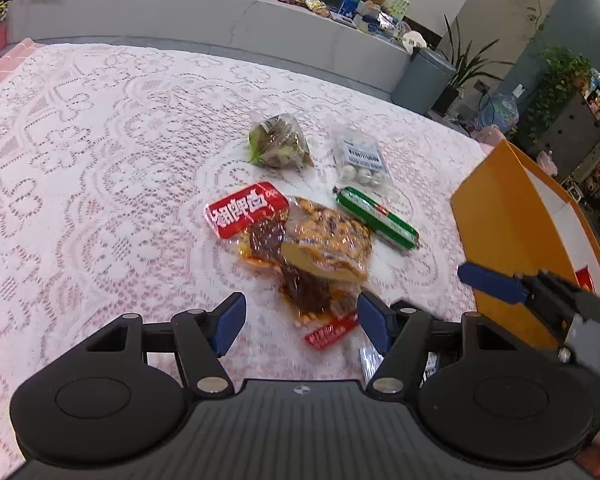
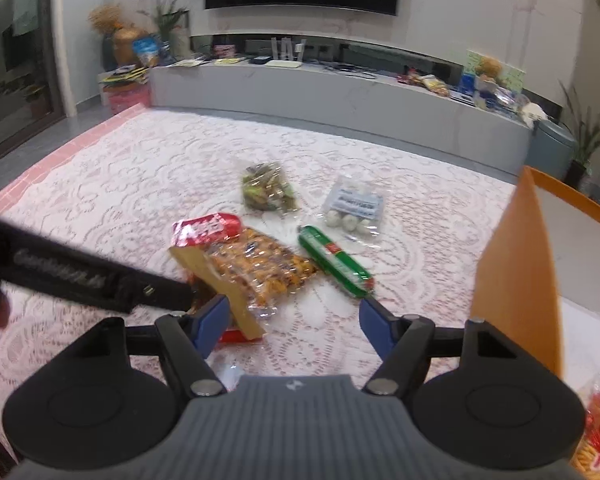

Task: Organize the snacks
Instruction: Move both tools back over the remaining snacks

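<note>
Left gripper (image 1: 302, 320) fingers spread wide, holding nothing; a red-labelled meat pack (image 1: 300, 284) lies between and just past the tips, a nut bag (image 1: 328, 236) beyond. Right gripper (image 2: 294, 320) also wide and empty; green sausage (image 2: 334, 260) ahead, orange box (image 2: 516, 280) to the right

5 snack packs (image 1: 328, 244), 1 green sausage (image 1: 376, 218), 1 orange box (image 1: 504, 232), 2 grippers (image 1: 302, 322).

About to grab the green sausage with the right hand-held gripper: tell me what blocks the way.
Nothing visible does. The right hand-held gripper is open, and only bare lace tablecloth lies between it and the green sausage. The orange snack bag sits to the left, off that path.
</note>
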